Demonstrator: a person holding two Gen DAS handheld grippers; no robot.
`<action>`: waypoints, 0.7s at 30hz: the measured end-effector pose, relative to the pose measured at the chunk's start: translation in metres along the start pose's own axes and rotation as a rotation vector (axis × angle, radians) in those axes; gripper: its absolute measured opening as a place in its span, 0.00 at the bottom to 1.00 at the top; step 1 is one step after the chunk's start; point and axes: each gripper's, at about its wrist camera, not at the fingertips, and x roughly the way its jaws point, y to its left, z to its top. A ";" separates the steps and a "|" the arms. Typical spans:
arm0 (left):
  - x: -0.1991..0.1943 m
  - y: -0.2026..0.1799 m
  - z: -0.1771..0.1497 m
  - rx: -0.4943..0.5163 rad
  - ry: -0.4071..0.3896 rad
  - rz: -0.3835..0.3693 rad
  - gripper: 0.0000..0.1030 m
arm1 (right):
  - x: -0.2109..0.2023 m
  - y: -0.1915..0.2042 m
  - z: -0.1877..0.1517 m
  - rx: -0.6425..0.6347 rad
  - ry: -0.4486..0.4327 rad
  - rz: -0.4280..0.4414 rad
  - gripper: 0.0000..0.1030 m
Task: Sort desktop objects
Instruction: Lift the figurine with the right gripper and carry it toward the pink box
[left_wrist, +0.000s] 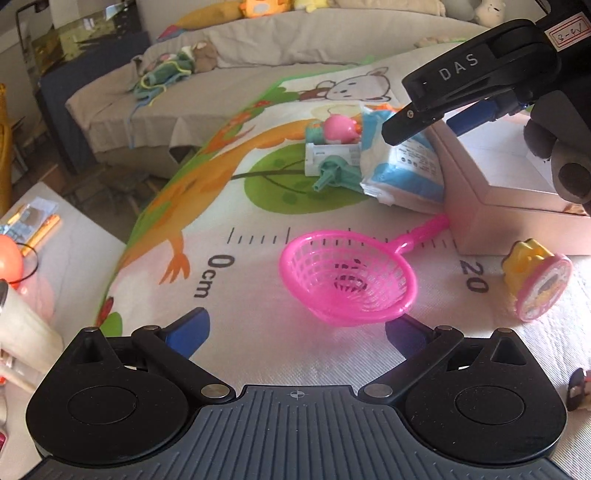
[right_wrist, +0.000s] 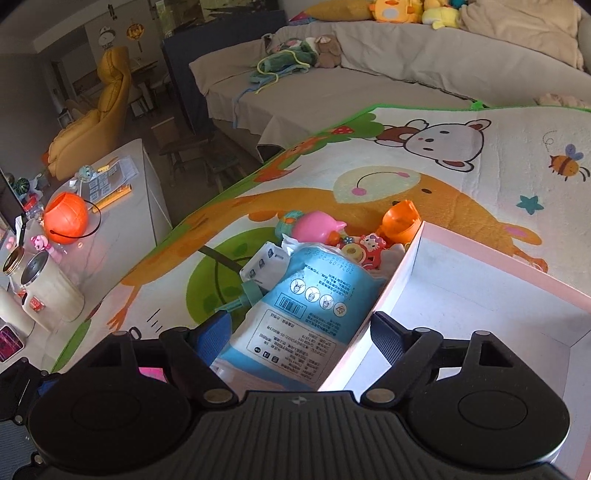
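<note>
Below, both grippers (left_wrist: 295, 328) (right_wrist: 301, 328) with jaws apart — pink plastic lattice strainer (left_wrist: 349, 280), glossy tissue pack (right_wrist: 306, 299), pale rectangular box (right_wrist: 476, 291).

Pink box (left_wrist: 517, 221) cut by right edge; tissue pack (right_wrist: 295, 314) partly behind fingers.

You've got a hot-pink mesh strainer (left_wrist: 349, 282) on a white play mat (left_wrist: 258, 206) printed with an orange giraffe, green blobs and a black ruler scale; mat edge is green; a white bear-like cartoon and a striped bee show in your right view. The wipes pack (right_wrist: 314, 306) is light blue and white with dark print; the box (right_wrist: 476, 291) is white inside with a pink rim; beside it a yellow-and-pink round toy (left_wrist: 541, 282). Toy pig (right_wrist: 317, 227) pink, scoop (right_wrist: 400, 221) orange, pumpkin bucket (right_wrist: 66, 218) orange with a black handle — both grippers black with blue pads (right_wrist: 218, 339).
</note>
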 end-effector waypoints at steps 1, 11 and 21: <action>-0.005 -0.003 -0.001 0.011 -0.006 -0.011 1.00 | -0.007 0.001 -0.001 -0.019 0.002 -0.011 0.81; -0.027 -0.063 -0.006 0.190 0.014 -0.140 1.00 | -0.121 0.014 -0.076 -0.252 0.151 -0.094 0.81; -0.024 -0.072 -0.009 0.130 0.080 -0.118 1.00 | -0.101 0.046 -0.167 -0.392 0.405 -0.015 0.35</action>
